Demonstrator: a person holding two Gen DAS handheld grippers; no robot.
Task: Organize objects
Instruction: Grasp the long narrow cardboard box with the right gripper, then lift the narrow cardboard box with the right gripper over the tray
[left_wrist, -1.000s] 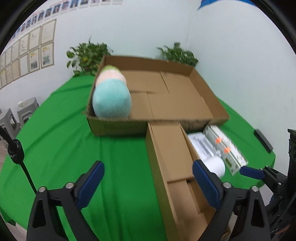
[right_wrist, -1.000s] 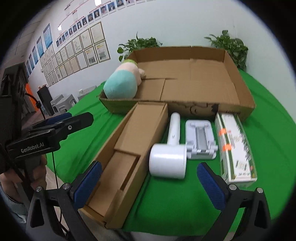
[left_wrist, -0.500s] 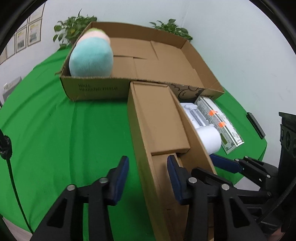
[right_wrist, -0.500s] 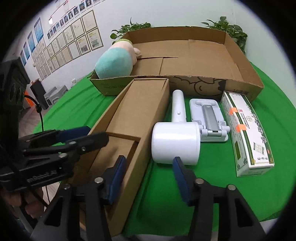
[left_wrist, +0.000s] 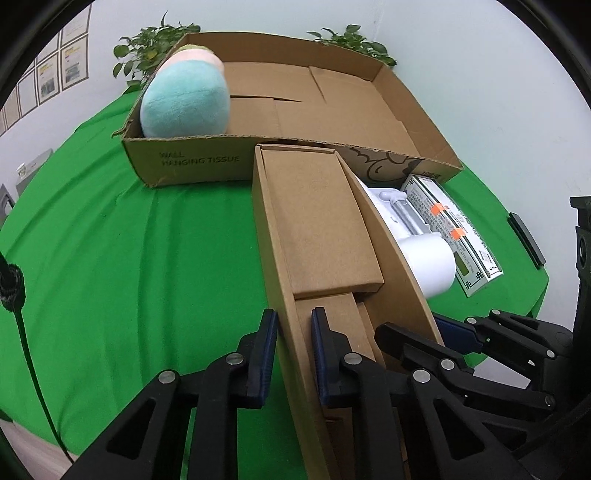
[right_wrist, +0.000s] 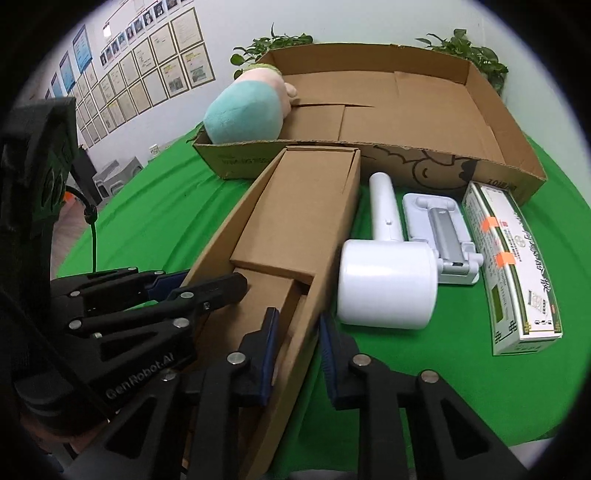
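Observation:
A long narrow open cardboard box (left_wrist: 317, 221) (right_wrist: 306, 206) lies on the green cloth, its far end against a big shallow cardboard tray (left_wrist: 192, 162) (right_wrist: 443, 166). My left gripper (left_wrist: 293, 350) is shut on the narrow box's left wall at the near end. It also shows in the right wrist view as the left gripper (right_wrist: 192, 284). My right gripper (right_wrist: 299, 347) straddles the box's right wall. Its jaws are closing, and the pads touch both faces of the wall. A teal and pink plush toy (left_wrist: 184, 99) (right_wrist: 247, 110) lies in the tray's left corner.
Right of the narrow box lie a white handheld device (right_wrist: 388, 291), a white stand (right_wrist: 439, 225) and a green-and-white carton (right_wrist: 517, 273). A black bar (left_wrist: 524, 240) sits at the table's right edge. A black cable (left_wrist: 22, 332) hangs on the left. Potted plants stand behind the tray.
Both grippers came down onto the near end of the narrow box. Their jaws went from wide open to closed over its two side walls.

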